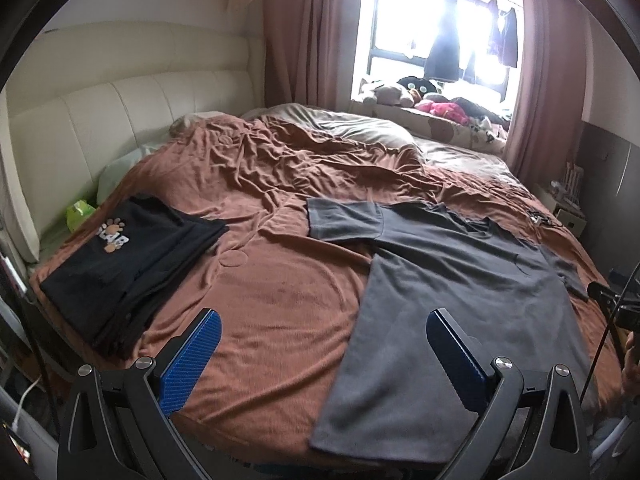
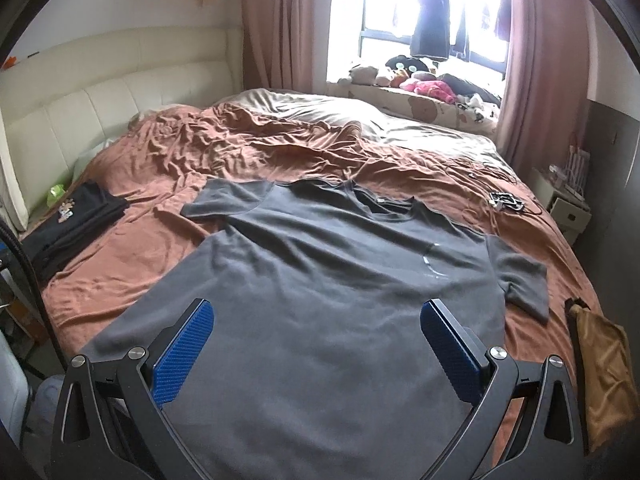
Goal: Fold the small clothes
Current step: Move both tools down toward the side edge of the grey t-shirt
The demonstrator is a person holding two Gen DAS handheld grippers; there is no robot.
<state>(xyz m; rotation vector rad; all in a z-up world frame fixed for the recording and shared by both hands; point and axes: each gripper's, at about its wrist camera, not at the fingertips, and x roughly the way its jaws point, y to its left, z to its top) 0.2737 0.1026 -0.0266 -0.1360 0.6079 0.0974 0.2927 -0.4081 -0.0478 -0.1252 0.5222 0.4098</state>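
One black stack (image 1: pixel 132 264) sits folded left of my left tongs (image 1: pixel 324 336); the grey T-shirt (image 2: pixel 320 280) lies unfolded beneath my right tongs (image 2: pixel 318 328), both pairs spread apart and empty.

Grey T-shirt (image 2: pixel 320 272); black folded pile (image 1: pixel 128 264) with orange paw print, left; rust-brown blanket (image 1: pixel 272 280); pink curtains (image 1: pixel 308 32); blue ribbed pads (image 2: pixel 182 354).

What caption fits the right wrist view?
Open right gripper poised over a grey T-shirt spread flat on the brown bedspread, folded black clothes alongside.
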